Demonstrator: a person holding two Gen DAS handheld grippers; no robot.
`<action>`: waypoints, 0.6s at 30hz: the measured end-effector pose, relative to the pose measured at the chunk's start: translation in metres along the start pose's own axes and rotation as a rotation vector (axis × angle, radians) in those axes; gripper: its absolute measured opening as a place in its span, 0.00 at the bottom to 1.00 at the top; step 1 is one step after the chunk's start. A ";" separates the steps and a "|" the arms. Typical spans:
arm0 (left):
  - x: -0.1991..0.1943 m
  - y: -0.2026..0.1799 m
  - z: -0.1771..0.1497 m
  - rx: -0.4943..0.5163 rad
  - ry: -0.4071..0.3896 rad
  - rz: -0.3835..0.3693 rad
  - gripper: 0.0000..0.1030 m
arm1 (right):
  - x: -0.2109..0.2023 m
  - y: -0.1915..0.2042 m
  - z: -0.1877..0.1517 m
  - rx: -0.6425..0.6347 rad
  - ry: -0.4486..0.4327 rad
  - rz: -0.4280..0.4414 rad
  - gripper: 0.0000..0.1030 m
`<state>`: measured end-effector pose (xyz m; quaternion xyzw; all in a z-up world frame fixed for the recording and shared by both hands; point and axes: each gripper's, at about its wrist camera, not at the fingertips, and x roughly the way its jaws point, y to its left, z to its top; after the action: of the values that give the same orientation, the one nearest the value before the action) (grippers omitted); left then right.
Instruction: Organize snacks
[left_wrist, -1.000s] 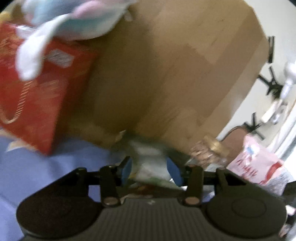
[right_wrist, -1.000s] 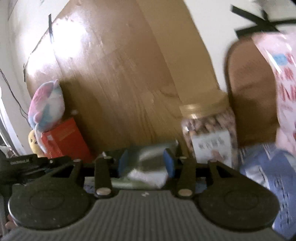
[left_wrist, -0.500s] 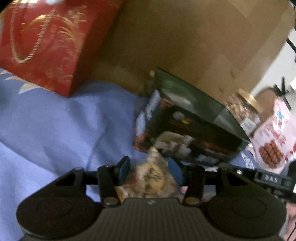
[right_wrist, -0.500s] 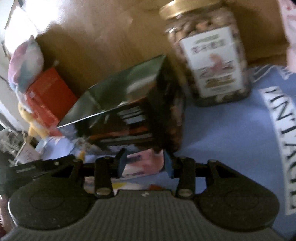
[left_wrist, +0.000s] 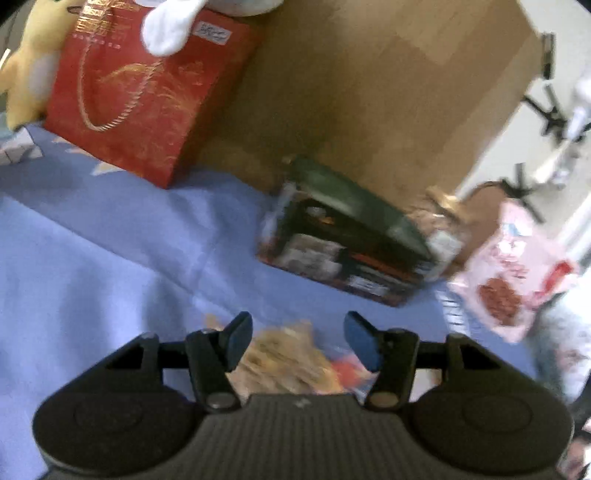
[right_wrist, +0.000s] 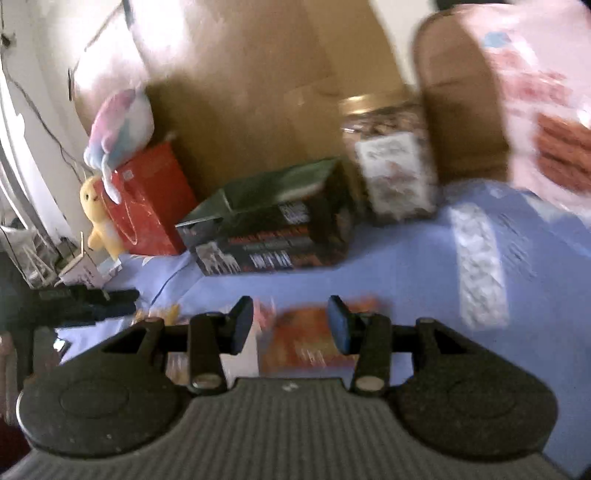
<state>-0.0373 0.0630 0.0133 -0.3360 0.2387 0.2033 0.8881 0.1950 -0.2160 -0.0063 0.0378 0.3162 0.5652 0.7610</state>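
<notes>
A dark snack box (left_wrist: 343, 243) lies on the blue bedsheet (left_wrist: 110, 258) against a cardboard panel (left_wrist: 369, 92), and it also shows in the right wrist view as the dark snack box (right_wrist: 273, 229). My left gripper (left_wrist: 297, 339) is pulled back from it, and its jaws are opening. A tan snack packet (left_wrist: 288, 354) lies blurred between and below them, with no pad pressing on it. My right gripper (right_wrist: 291, 325) hovers open over an orange snack packet (right_wrist: 310, 343) on the sheet. A nut jar (right_wrist: 391, 162) with a gold lid stands right of the box.
A pink snack bag (left_wrist: 517, 273) leans at the right, seen close up as the pink snack bag (right_wrist: 546, 110). A red gift bag (left_wrist: 140, 96) stands at the left with a pastel plush (right_wrist: 118, 129) on top and a yellow plush (right_wrist: 99, 214) beside it. The left gripper's body (right_wrist: 85, 302) shows at the left edge.
Both grippers have drawn back from the dark box, which was close between the fingers a second ago and now rests on the sheet. The left jaws have spread wider.
</notes>
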 end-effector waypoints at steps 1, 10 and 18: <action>-0.002 -0.006 -0.003 0.011 0.014 -0.033 0.55 | -0.009 -0.005 -0.011 0.014 0.001 -0.015 0.46; 0.037 -0.106 -0.052 0.238 0.206 -0.203 0.59 | -0.039 -0.004 -0.053 0.000 0.043 -0.049 0.54; 0.058 -0.145 -0.087 0.394 0.209 -0.017 0.68 | -0.027 0.010 -0.062 -0.183 0.052 -0.096 0.60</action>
<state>0.0598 -0.0860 -0.0045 -0.1771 0.3616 0.1092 0.9088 0.1502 -0.2545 -0.0398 -0.0619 0.2846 0.5553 0.7790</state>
